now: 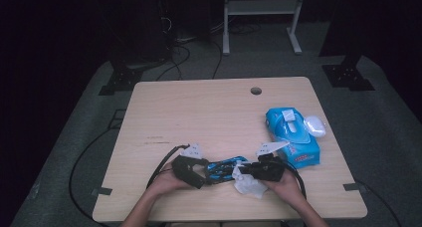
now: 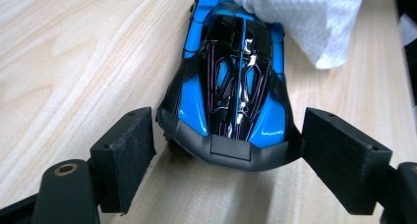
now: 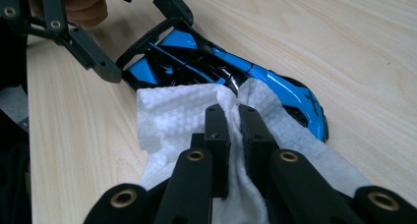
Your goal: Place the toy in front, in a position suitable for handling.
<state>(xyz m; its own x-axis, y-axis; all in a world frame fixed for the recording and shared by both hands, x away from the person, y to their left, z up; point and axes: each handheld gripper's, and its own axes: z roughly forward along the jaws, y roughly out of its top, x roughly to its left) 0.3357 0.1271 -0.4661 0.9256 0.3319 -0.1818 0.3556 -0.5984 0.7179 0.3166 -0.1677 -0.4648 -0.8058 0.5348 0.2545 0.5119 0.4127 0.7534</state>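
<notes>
A blue and black toy car [image 1: 224, 166] lies on the wooden table [image 1: 199, 112] near its front edge. My left gripper [image 1: 201, 174] has its two pads against the sides of one end of the car [image 2: 236, 81], holding it. My right gripper [image 1: 244, 173] is shut on a crumpled white tissue [image 1: 249, 186]. In the right gripper view the tissue [image 3: 172, 121] drapes over the middle of the car [image 3: 275, 81], pinched between my right gripper [image 3: 234, 118] jaws, and the left gripper [image 3: 147, 42] clasps the car's far end. The tissue [image 2: 305, 17] covers the car's far part in the left gripper view.
A blue pack of wipes [image 1: 291, 137] lies at the right of the table with a small white rounded object [image 1: 314, 126] on its far corner. A cable hole [image 1: 256, 90] sits near the back edge. Cables trail off the front at both sides.
</notes>
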